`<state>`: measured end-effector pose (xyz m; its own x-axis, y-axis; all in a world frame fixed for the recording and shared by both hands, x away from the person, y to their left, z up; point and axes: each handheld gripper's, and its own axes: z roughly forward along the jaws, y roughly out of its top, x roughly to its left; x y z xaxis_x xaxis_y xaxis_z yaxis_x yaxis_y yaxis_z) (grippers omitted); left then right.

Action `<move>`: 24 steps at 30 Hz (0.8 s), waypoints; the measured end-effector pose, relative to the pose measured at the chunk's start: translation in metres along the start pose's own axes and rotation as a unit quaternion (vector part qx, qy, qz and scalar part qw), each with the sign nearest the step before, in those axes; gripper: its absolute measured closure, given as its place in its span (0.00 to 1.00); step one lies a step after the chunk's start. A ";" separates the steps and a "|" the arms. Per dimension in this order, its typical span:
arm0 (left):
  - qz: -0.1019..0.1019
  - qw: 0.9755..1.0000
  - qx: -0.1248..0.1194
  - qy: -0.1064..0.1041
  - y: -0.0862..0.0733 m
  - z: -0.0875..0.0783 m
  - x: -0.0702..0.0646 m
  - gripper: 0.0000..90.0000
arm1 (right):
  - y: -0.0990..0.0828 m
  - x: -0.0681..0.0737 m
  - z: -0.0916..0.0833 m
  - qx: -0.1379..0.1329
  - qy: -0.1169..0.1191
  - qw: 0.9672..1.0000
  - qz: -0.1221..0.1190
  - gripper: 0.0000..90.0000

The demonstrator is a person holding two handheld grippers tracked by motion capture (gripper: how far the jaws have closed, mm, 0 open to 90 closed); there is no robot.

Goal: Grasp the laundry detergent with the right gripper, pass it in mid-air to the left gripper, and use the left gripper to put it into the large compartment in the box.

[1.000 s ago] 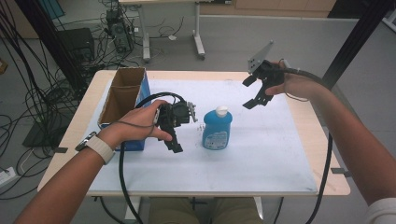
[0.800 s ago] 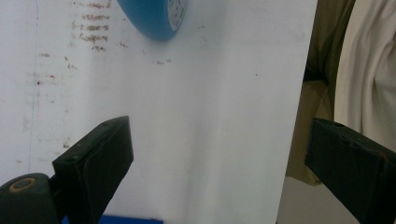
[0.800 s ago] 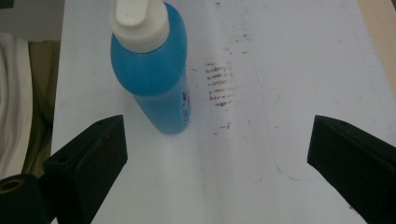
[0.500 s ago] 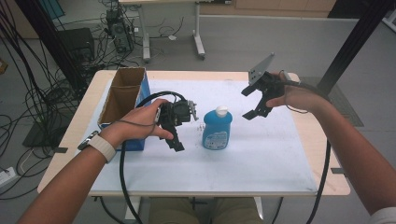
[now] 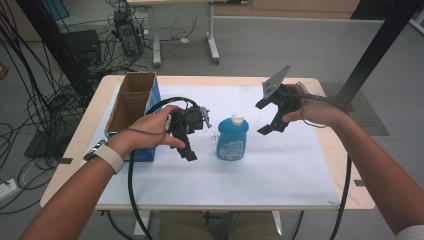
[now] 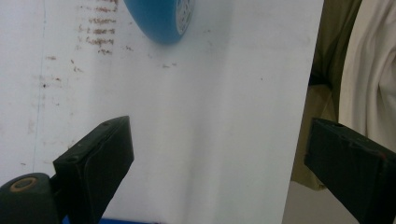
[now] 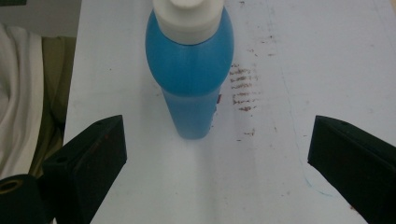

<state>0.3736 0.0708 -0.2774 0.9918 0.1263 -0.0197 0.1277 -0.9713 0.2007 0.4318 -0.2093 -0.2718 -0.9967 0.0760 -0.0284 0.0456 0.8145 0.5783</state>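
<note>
1. Left tool (image 5: 192, 137): black body, two blocky black jaws with squared tips; a brass-coloured ring sits in a round black boss at the base of one jaw.
2. Left tool cable: thick, black, looped over the hand and trailing below the counter edge.
3. Right tool (image 5: 270, 115): black body, grey three-cornered plate on top, thin black cable along the forearm.
4. Left wrist: white watch band (image 5: 107, 156).
5. Clothing: white top, olive-khaki trousers.
</note>
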 end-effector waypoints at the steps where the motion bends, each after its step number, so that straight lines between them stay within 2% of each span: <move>1: -0.002 1.000 -0.002 0.000 0.000 0.000 0.000 0.10 | -0.001 0.000 0.001 0.000 0.001 1.000 -0.001 0.05; 24: -0.001 1.000 0.001 0.002 -0.002 0.000 0.001 0.10 | -0.003 0.006 0.008 -0.007 0.003 1.000 0.002 0.04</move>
<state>0.3748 0.0726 -0.2776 0.9915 0.1288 -0.0158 0.1294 -0.9715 0.1986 0.4267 -0.2063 -0.2804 -0.9969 0.0754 -0.0217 0.0481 0.8057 0.5904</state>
